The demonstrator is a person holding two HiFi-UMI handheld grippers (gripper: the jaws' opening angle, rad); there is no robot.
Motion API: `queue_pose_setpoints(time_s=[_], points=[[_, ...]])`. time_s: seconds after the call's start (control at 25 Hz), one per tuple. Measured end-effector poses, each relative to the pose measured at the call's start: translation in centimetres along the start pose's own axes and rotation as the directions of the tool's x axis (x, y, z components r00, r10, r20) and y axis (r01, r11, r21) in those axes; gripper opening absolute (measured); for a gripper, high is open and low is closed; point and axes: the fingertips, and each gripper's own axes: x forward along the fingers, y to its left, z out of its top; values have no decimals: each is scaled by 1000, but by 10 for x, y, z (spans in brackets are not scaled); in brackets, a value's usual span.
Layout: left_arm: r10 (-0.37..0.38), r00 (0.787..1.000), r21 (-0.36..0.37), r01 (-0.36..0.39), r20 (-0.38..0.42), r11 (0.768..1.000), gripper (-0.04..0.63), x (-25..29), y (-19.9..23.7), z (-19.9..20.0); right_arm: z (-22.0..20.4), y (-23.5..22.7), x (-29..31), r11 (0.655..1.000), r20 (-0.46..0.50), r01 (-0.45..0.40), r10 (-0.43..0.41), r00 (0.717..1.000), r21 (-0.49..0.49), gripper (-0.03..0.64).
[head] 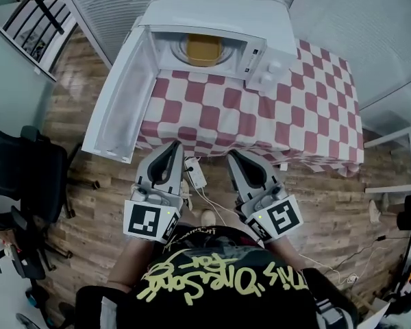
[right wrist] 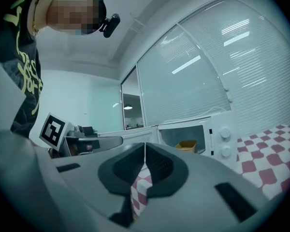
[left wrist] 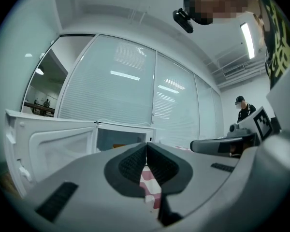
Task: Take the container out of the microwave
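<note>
A white microwave (head: 216, 16) stands at the far left of a table (head: 281, 115) draped in a red-and-white checked cloth. Its door (head: 120, 101) is swung wide open to the left, past the table's left edge and over the wooden plank floor (head: 72, 81). The container (head: 203, 49), a squarish yellow tub, sits on the round turntable inside the open cavity. Two round white knobs (head: 270, 70) sit on the panel at its right. The near stretch of checked cloth lies between the cavity and the two grippers, which hang side by side just off the table's near edge, over the floor. The left gripper (head: 175, 145) has its ribbed black pads (left wrist: 135, 162) pressed together with nothing between them. The right gripper (head: 234, 155) is likewise closed and empty, and in the right gripper view the container shows beyond its grey jaws, in the lit cavity. Each gripper has a smooth grey plastic shell and a cube with a black-and-white square marker (head: 149, 220) at the back. On the floor between them lie a white power strip (head: 195, 173) and a thin pale cable (head: 216, 208). A black office chair (head: 20, 177) stands at the left. Frosted glass walls with horizontal slats (head: 116, 2) rise behind the microwave. Another person (left wrist: 242, 109) in dark clothes and a cap stands far off at the right in the left gripper view.
</note>
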Motion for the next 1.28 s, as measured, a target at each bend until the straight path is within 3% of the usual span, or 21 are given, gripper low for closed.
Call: queue_pose_setpoints(time_s=[0.56, 1.28], points=[[-46, 999, -11, 47, 3, 999, 9, 45, 36, 5, 5, -20, 48, 999, -2, 43, -43, 999, -14, 11], [-173, 984, -22, 173, -34, 985, 9, 92, 59, 1, 0, -37, 97, 990, -6, 141, -141, 990, -9, 11]])
